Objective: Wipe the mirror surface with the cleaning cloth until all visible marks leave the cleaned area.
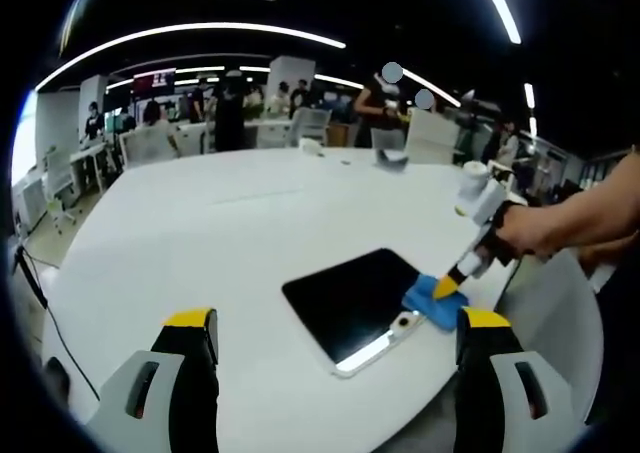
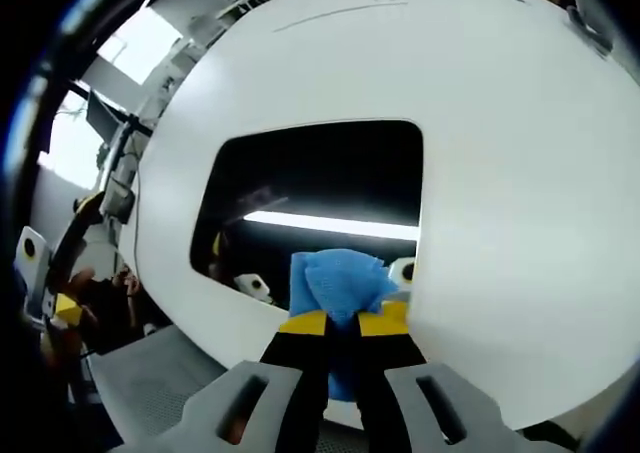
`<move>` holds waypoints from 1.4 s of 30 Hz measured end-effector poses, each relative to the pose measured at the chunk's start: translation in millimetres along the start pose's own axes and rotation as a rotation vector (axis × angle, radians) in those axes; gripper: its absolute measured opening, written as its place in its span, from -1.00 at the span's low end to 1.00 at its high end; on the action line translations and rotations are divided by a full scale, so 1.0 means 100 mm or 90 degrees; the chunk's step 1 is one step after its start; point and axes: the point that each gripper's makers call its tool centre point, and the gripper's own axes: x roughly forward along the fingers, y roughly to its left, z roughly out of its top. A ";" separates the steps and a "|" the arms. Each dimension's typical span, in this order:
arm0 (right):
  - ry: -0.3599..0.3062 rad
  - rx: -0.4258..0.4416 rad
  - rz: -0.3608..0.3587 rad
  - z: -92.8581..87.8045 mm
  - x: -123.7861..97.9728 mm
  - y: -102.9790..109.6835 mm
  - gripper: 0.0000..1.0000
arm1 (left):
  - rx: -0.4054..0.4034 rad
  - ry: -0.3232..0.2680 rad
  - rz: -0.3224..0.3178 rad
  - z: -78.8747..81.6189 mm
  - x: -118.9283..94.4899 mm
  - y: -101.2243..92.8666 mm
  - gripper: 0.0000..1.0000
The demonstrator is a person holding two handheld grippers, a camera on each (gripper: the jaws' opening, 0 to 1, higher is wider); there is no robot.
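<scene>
Right hand-held gripper presses a blue cloth onto the mirror near the bench edge

In the left gripper view the left hand-held gripper (image 1: 335, 335) hangs above the white bench (image 1: 200, 233) with its yellow-tipped jaws spread wide and nothing between them; the mirror (image 1: 355, 298) lies flat close to the bench's near edge, and a hand (image 1: 535, 228) brings the right hand-held gripper (image 1: 450, 285) down onto the cleaning cloth (image 1: 432, 301) at the mirror's corner. In the right gripper view that hand-held gripper (image 2: 343, 323) has its jaws pinched together on the bunched blue cleaning cloth (image 2: 338, 281), which touches the dark glass of the mirror (image 2: 320, 173) along the side nearest the bench (image 2: 520, 173) edge; a bright strip of light is reflected in the glass just beyond the cloth
</scene>
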 end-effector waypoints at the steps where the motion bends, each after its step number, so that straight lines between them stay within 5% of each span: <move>1: 0.000 0.000 0.000 0.00 0.00 0.00 -0.93 | 0.009 -0.003 0.008 0.01 -0.01 0.02 0.99; 42: -0.003 0.004 -0.021 0.05 -0.07 -0.18 -0.92 | 0.005 0.002 -0.008 0.04 0.02 -0.03 0.99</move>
